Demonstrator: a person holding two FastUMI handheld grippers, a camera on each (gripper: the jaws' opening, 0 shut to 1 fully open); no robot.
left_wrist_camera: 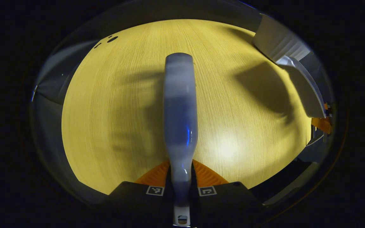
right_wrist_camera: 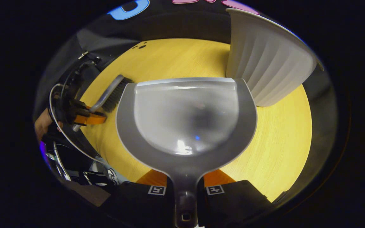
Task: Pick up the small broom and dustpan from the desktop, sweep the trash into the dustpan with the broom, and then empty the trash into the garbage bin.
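Broom [left_wrist_camera: 180,107] in left claw [left_wrist_camera: 181,177], dustpan [right_wrist_camera: 185,117] in right claw [right_wrist_camera: 185,186]

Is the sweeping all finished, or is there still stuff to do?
Picking up looks done: the left gripper holds the broom and the right gripper holds the dustpan. The dustpan looks empty. A few dark bits lie at the desktop's far edge, still to sweep, then tip into the white bin.

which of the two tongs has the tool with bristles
The left tongs: they clamp the small broom by its handle. The right tongs hold the dustpan, which has a smooth scoop.
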